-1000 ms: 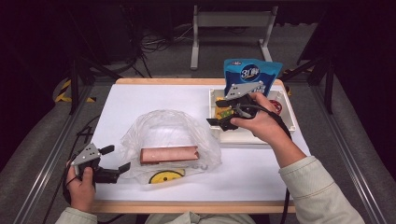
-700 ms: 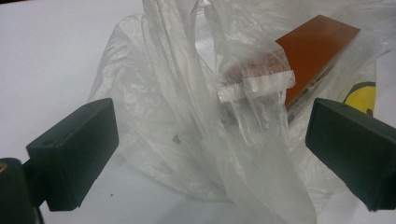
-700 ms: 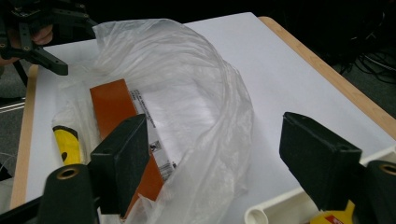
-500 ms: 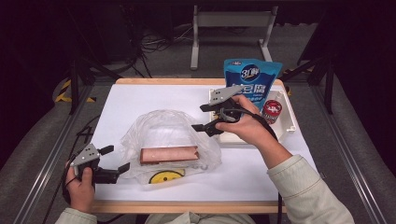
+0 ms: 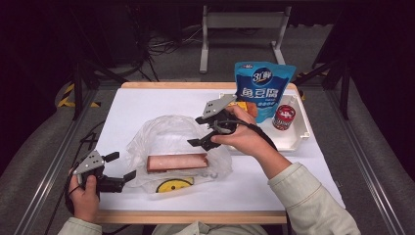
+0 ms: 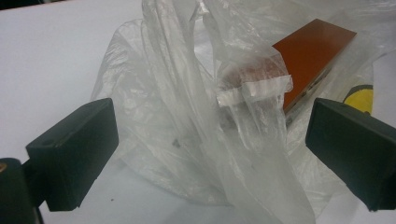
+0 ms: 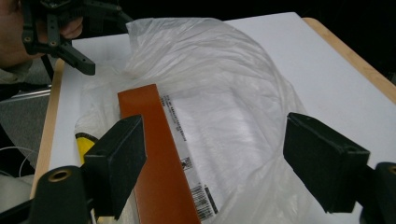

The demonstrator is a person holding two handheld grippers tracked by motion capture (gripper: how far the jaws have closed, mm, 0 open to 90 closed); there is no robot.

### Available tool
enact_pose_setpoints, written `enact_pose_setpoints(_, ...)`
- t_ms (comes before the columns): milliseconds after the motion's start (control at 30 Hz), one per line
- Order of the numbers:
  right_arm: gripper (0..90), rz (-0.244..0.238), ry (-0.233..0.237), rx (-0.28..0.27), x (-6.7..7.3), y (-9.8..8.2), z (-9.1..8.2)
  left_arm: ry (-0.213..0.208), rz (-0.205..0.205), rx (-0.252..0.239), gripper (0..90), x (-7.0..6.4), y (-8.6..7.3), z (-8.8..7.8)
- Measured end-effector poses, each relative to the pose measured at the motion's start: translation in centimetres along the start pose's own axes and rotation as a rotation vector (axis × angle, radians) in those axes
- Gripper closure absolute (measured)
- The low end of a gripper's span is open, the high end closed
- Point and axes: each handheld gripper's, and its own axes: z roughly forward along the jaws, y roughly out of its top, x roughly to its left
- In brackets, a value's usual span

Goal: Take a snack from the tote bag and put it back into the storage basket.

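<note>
A clear plastic bag (image 5: 171, 139) lies in the middle of the white table, with a long brown box (image 5: 177, 162) inside it and a yellow round print (image 5: 174, 185) at its near edge. My left gripper (image 5: 121, 166) rests at the bag's left end, open. In the left gripper view the bag's crumpled film (image 6: 187, 121) lies between the wide jaws and the box (image 6: 313, 56) is beyond. My right gripper (image 5: 195, 131) hovers over the bag's right side; its jaws have just been opening and hold nothing. The right gripper view looks down on the box (image 7: 154, 154) and bag (image 7: 224, 79).
A white tray (image 5: 304, 132) at the back right holds a blue pouch (image 5: 263, 90) standing upright, a red can (image 5: 284, 117) and something orange behind the hand. The table's wooden front edge (image 5: 191, 217) runs close to the bag.
The right gripper has travelled left from over the tray to above the bag's right side. The left gripper and the bag have stayed put.
</note>
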Motion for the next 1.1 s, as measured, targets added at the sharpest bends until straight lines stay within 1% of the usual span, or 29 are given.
enact_pose_setpoints(133, 22.3, -0.014, 0.024, 0.026, 0.4, 0.0, 1.6, 0.004, -0.001, -0.001, 3.3, 0.0, 0.0, -0.1)
enact_pose_setpoints(267, 21.8, -0.040, 0.047, 0.064, 1.0, 0.0, 3.2, 0.004, -0.003, -0.004, 3.3, 0.0, 0.0, -0.1)
enact_pose_setpoints(400, 21.3, -0.057, 0.063, 0.095, 1.4, -0.2, 4.4, 0.003, -0.004, -0.005, 3.3, 0.0, 0.0, -0.1)
enact_pose_setpoints(433, 21.3, -0.057, 0.063, 0.095, 1.4, -0.2, 4.4, 0.003, -0.004, -0.005, 3.3, 0.0, 0.0, -0.1)
enact_pose_setpoints(467, 20.5, -0.062, 0.071, 0.108, 1.6, -0.3, 5.0, 0.003, -0.005, -0.004, 3.3, 0.0, 0.0, -0.1)
enact_pose_setpoints(500, 20.5, -0.062, 0.071, 0.108, 1.6, -0.3, 5.0, 0.003, -0.003, -0.004, 3.3, 0.0, 0.0, -0.1)
enact_pose_setpoints(533, 20.5, -0.072, 0.075, 0.118, 1.7, -0.3, 5.3, 0.004, -0.004, -0.003, 3.3, 0.0, 0.0, -0.1)
enact_pose_setpoints(667, 19.6, -0.086, 0.086, 0.148, 1.8, -0.6, 6.1, 0.003, -0.003, -0.005, 3.3, 0.0, 0.0, -0.1)
enact_pose_setpoints(900, 18.9, -0.091, 0.098, 0.185, 1.9, -1.2, 7.2, 0.003, -0.002, -0.002, 3.3, 0.0, 0.0, -0.1)
enact_pose_setpoints(933, 18.9, -0.084, 0.098, 0.187, 1.9, -1.3, 7.3, 0.002, -0.001, -0.001, 3.3, 0.0, 0.0, -0.1)
enact_pose_setpoints(1100, 18.5, -0.092, 0.110, 0.205, 2.0, -1.7, 8.1, 0.001, -0.001, -0.001, 3.3, 0.0, 0.0, -0.1)
